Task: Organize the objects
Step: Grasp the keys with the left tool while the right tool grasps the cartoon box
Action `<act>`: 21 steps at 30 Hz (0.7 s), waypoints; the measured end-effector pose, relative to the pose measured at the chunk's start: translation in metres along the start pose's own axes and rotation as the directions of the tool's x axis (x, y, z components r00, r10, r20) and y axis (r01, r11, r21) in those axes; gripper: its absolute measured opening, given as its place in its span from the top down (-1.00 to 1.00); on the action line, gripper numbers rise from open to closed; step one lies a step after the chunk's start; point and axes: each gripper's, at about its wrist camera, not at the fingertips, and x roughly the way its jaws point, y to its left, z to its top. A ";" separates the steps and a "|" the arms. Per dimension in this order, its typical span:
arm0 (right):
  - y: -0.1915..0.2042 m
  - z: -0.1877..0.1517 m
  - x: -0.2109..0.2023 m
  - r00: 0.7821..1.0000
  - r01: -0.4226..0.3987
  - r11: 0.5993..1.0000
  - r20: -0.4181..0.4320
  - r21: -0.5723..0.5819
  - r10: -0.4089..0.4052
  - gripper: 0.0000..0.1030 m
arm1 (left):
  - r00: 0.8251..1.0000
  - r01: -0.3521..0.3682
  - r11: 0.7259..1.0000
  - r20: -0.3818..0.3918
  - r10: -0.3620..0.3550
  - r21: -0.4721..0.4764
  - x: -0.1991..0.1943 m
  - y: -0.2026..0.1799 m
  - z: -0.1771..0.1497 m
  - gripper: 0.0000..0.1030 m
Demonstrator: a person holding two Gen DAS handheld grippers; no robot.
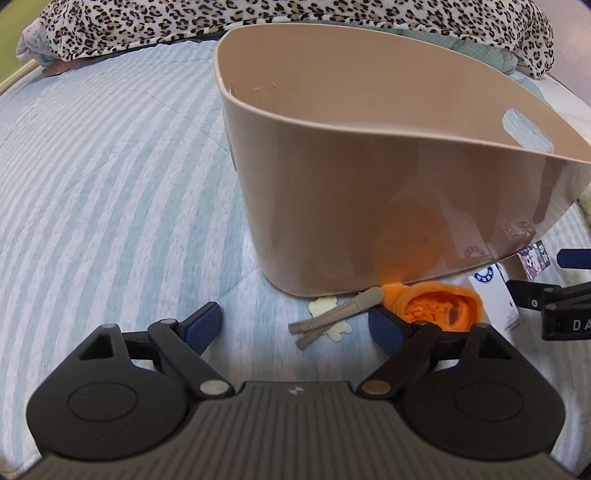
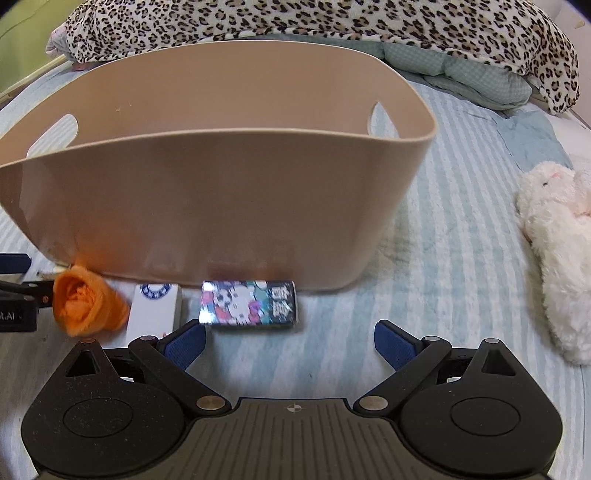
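Bed covered with a pale blue-and-white striped quilt; a leopard-print blanket is bunched along the far edge. A beige plastic basket with cut-out handles stands upright on the quilt, mid-bed; its inside cannot be seen from here.

Items lie in a row on the quilt along the basket's near wall. From left: a grey-beige hair clip lying across a small cream cut-out shape; an orange cloth bundle, just beside the clip; a white box with a blue round logo; a small cartoon-printed box, on its side, close against the basket's base. A white plush rabbit lies well apart, off to the right.

Left hand-held gripper: jaws wide, nothing between the pads, angled down over the hair clip. Its right finger sits just in front of the orange bundle; contact cannot be told.

Right hand-held gripper: jaws wide, empty, angled down just short of the cartoon-printed box. Slight motion blur in both views.
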 end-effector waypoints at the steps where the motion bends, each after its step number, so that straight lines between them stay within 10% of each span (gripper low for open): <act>1: 0.001 0.001 0.002 1.000 0.001 1.000 0.002 0.001 -0.001 -0.93 | 1.000 -0.002 1.000 0.002 0.002 0.002 0.001 0.000 0.000 -0.73; 9: 0.003 0.002 0.007 1.000 -0.014 1.000 0.022 0.015 0.013 -0.67 | 1.000 -0.005 1.000 0.031 0.004 0.018 -0.001 0.000 -0.005 -0.57; 14: 0.001 0.002 0.004 0.999 -0.032 0.999 0.036 0.027 0.031 -0.22 | 0.999 -0.003 0.998 0.038 0.000 0.063 -0.008 0.000 -0.007 0.08; 21: 0.006 -0.005 -0.001 0.999 -0.044 0.999 0.032 0.004 0.044 0.05 | 0.999 0.000 0.997 0.035 -0.002 0.073 -0.016 0.003 -0.011 0.37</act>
